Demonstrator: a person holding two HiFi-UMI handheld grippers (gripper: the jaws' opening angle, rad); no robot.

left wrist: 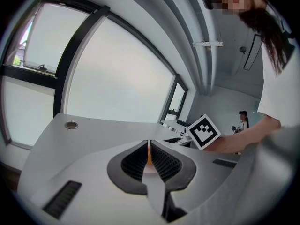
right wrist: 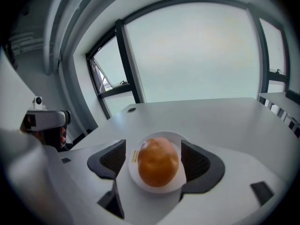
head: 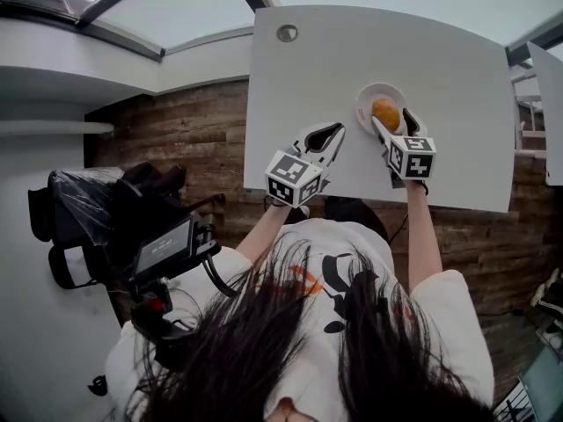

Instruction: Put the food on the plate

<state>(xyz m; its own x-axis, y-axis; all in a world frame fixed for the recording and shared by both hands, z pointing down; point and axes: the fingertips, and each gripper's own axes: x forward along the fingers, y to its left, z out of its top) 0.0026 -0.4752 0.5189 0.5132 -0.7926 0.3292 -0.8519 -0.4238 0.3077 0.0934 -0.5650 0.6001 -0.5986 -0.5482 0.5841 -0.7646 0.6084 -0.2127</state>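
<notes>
Here, R tongs [right wrist: 154, 150] apart either side of food [right wrist: 158, 165] on plate [right wrist: 134, 173]; L tongs [left wrist: 148, 154] together, empty, above table [head: 440, 77].

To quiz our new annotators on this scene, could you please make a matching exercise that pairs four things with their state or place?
Things:
1. left gripper
2. right gripper
3. orange food
4. round grommet

States or places:
A. lies on the white plate
B. jaws together, nothing held
C. jaws apart, one on each side of the food
D. set in the table, near its far left corner

Pairs: 1-B, 2-C, 3-A, 4-D
</notes>
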